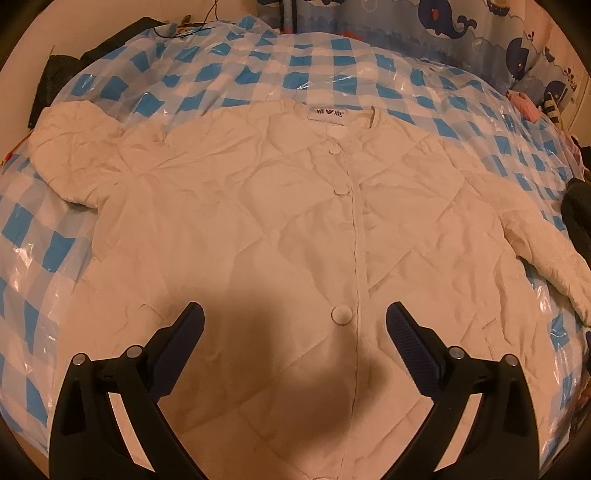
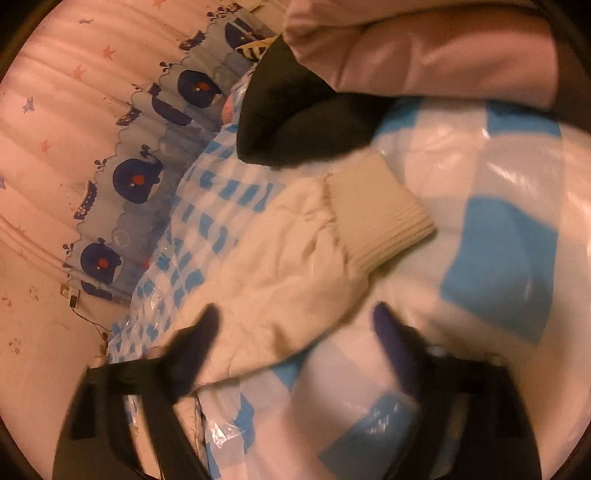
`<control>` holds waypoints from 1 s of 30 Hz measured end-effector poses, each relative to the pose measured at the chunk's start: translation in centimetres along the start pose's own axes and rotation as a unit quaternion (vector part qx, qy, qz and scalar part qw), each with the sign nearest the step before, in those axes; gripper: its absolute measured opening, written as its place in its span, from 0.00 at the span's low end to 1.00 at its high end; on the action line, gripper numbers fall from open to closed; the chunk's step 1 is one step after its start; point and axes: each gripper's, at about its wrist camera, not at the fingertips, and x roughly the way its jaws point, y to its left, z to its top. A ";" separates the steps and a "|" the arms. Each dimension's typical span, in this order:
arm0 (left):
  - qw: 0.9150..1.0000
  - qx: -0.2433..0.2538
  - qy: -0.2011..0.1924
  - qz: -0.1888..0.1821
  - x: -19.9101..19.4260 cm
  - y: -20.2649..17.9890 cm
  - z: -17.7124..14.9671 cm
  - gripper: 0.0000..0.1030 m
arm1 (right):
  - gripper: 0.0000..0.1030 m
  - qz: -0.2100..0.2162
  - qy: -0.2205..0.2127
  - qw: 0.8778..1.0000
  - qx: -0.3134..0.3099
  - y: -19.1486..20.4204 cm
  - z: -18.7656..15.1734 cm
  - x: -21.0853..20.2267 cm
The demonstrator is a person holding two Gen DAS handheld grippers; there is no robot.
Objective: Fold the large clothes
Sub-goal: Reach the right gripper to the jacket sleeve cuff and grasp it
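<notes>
A white quilted jacket (image 1: 258, 206) lies spread flat, front up and buttoned, on a blue-and-white checked plastic cover (image 1: 207, 74), collar label at the far side. Both sleeves stretch out to the sides. My left gripper (image 1: 295, 314) hovers open above the lower front, a button and the placket between its fingers in the view. In the right wrist view the jacket's sleeve (image 2: 280, 266) with its ribbed cuff (image 2: 376, 206) lies on the checked cover (image 2: 498, 251). My right gripper (image 2: 295, 317) is blurred and open just above the sleeve, its pads not pressing on the fabric.
A black garment (image 2: 295, 118) and a pink padded one (image 2: 424, 48) lie just beyond the cuff. A whale-print curtain (image 1: 443, 26) hangs behind the bed. Dark clothes (image 1: 55, 81) sit at the far left corner, a pink item (image 1: 524, 107) at the far right.
</notes>
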 end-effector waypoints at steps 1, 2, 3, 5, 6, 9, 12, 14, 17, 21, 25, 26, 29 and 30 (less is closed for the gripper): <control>1.000 -0.001 0.000 0.000 0.0 0.0 0.0 0.92 | 0.85 0.006 0.009 1.000 0.010 0.5 0.7 0.8; 1.000 -0.002 0.001 0.000 0.0 0.0 0.0 0.92 | 0.85 0.016 0.011 1.000 0.021 0.3 1.1 1.4; 1.000 -0.003 0.002 -0.001 0.1 0.1 0.0 0.92 | 0.85 0.026 0.013 0.999 0.046 0.3 1.6 2.3; 1.000 -0.006 0.006 -0.004 0.2 0.2 0.0 0.92 | 0.86 0.027 0.001 0.997 0.067 -1.3 2.3 2.8; 1.000 -0.008 0.007 -0.005 0.2 0.2 0.1 0.92 | 0.86 0.027 -0.005 0.997 0.067 -1.3 2.6 3.1; 1.000 -0.008 0.009 -0.006 0.3 0.2 0.1 0.92 | 0.20 0.028 -0.012 0.998 0.049 -0.5 3.5 3.6; 1.000 -0.011 0.006 -0.008 0.2 0.3 0.2 0.92 | 0.20 0.031 -0.029 0.999 0.012 1.8 4.7 3.3; 1.000 -0.013 0.002 -0.007 0.1 0.4 0.2 0.92 | 0.20 0.053 -0.042 0.997 -0.040 5.3 5.9 2.9; 1.000 -0.019 -0.003 -0.003 0.1 0.8 0.3 0.92 | 0.19 0.126 -0.097 0.982 -0.100 10.5 7.9 0.8; 1.000 -0.027 -0.003 0.001 0.2 1.4 0.5 0.92 | 0.19 0.152 -0.149 0.969 -0.127 12.9 9.8 0.4; 1.000 -0.031 0.003 0.001 0.6 1.6 0.6 0.92 | 0.60 0.065 -0.055 0.995 -0.050 7.0 9.4 7.1; 0.999 -0.031 0.005 -0.002 0.7 1.6 0.5 0.92 | 0.60 0.057 -0.031 0.998 -0.027 5.5 8.9 8.3; 1.000 -0.028 0.006 -0.003 0.8 1.5 0.4 0.92 | 0.64 0.056 0.001 0.997 0.044 1.2 7.2 10.7; 1.000 -0.026 0.006 -0.003 0.8 1.4 0.4 0.92 | 0.64 0.060 0.001 0.996 0.060 0.3 6.9 11.0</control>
